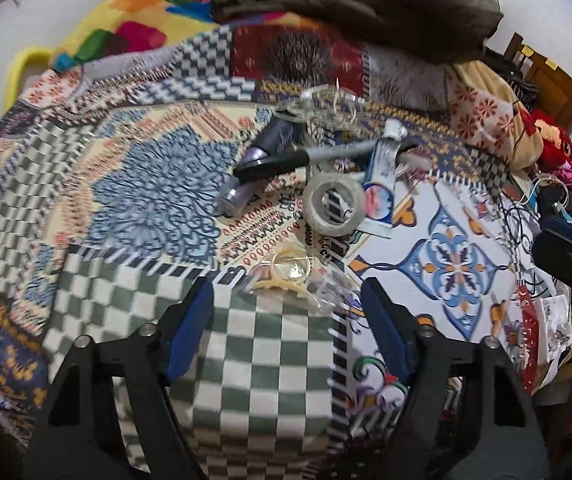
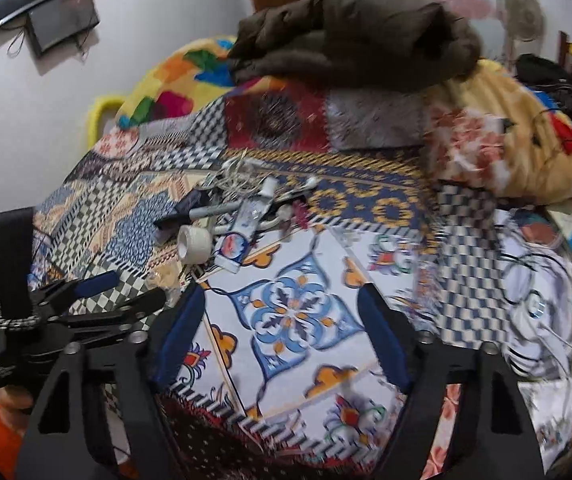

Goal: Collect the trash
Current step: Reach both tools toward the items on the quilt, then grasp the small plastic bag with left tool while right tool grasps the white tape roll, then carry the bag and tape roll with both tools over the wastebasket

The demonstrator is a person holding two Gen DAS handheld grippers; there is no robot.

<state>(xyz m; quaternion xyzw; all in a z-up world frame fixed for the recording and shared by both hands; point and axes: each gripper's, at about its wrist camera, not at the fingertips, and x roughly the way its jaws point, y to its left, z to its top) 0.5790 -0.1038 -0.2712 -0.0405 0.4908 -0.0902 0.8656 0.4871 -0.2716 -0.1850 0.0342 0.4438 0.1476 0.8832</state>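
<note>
Both fingers (image 1: pixel 190 320) apart, clear wrapper (image 1: pixel 290 280) just ahead.

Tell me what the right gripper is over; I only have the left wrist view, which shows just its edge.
Observer: The right gripper has its fingers apart, nothing between them, above the blue flower print of the bedspread.
Operator: Anything lying further to its right?
Observer: White cables lie on the blue checked patch there.
Operator: And behind the brown jacket?
Observer: A fan stands behind it, to the right.
</note>
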